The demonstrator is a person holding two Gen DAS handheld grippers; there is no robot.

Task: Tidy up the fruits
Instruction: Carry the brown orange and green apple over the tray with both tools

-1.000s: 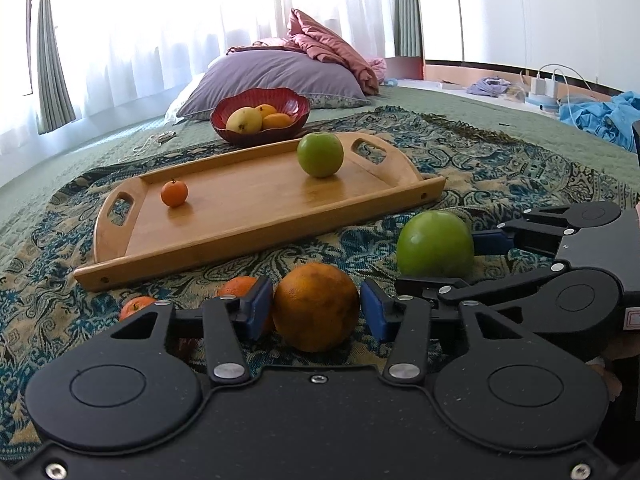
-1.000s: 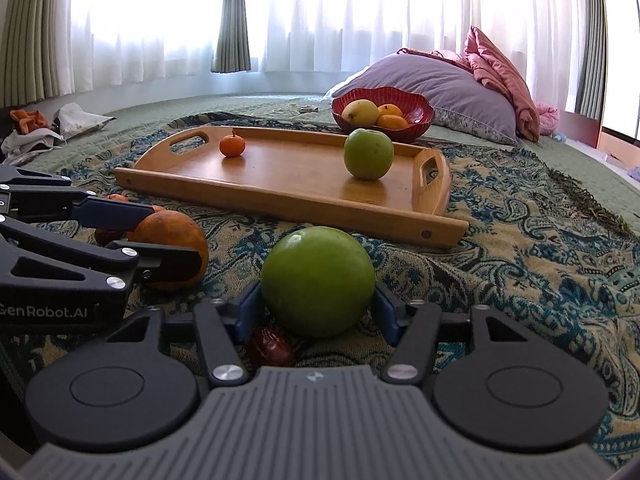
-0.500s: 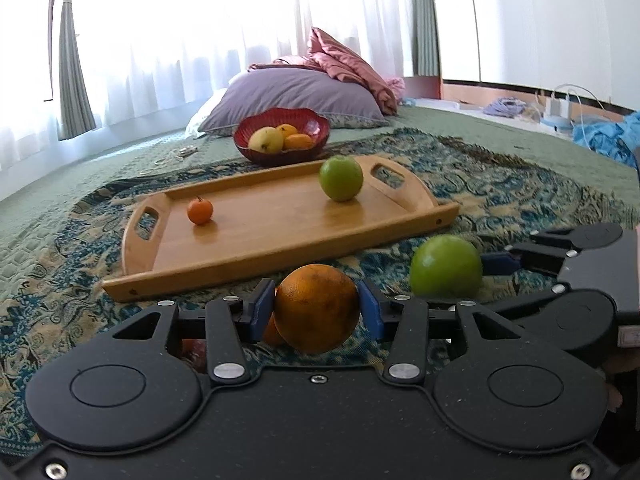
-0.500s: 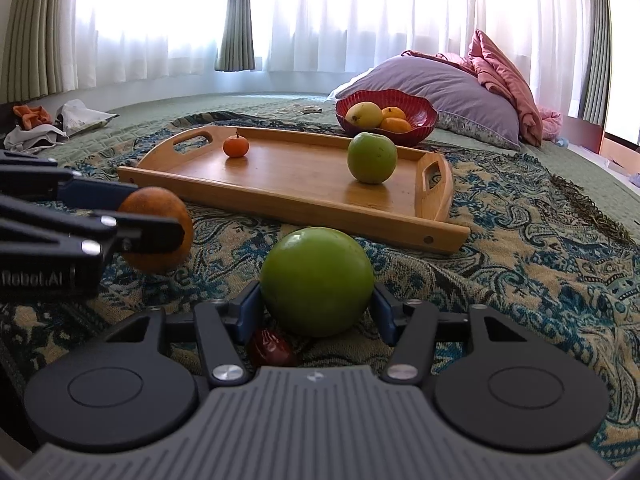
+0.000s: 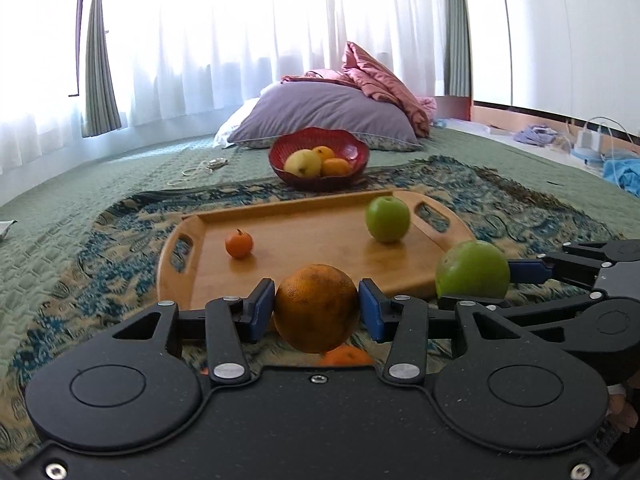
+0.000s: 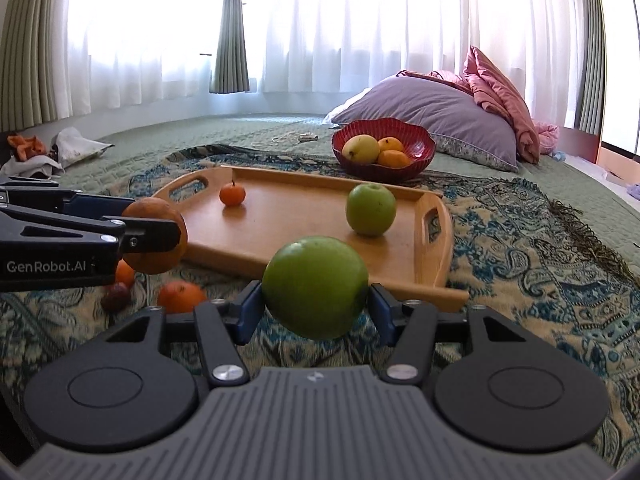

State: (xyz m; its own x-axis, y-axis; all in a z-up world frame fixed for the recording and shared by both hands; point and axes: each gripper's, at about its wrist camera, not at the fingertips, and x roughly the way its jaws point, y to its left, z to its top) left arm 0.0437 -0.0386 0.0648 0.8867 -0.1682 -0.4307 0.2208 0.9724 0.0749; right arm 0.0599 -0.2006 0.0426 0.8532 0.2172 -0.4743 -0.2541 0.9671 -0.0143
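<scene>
My left gripper point(image 5: 316, 312) is shut on a large orange point(image 5: 316, 307) and holds it in the air near the front edge of the wooden tray point(image 5: 304, 276). My right gripper point(image 6: 315, 308) is shut on a big green apple point(image 6: 315, 286), also lifted, in front of the tray point(image 6: 408, 256). On the tray sit a small tangerine point(image 6: 232, 194) at the left and a second green apple point(image 6: 371, 209) at the right. The left gripper and its orange point(image 6: 156, 236) show at the left of the right wrist view.
A red bowl point(image 6: 420, 148) with a yellow fruit and two oranges stands behind the tray. On the patterned blanket point(image 6: 540, 264) below the left gripper lie two small oranges point(image 6: 180, 297) and a dark red fruit point(image 6: 115, 297). A purple pillow point(image 6: 432, 112) lies behind.
Both grippers have lifted their fruits off the blanket and moved toward the tray. The small fruits that lay under them are now uncovered on the blanket.
</scene>
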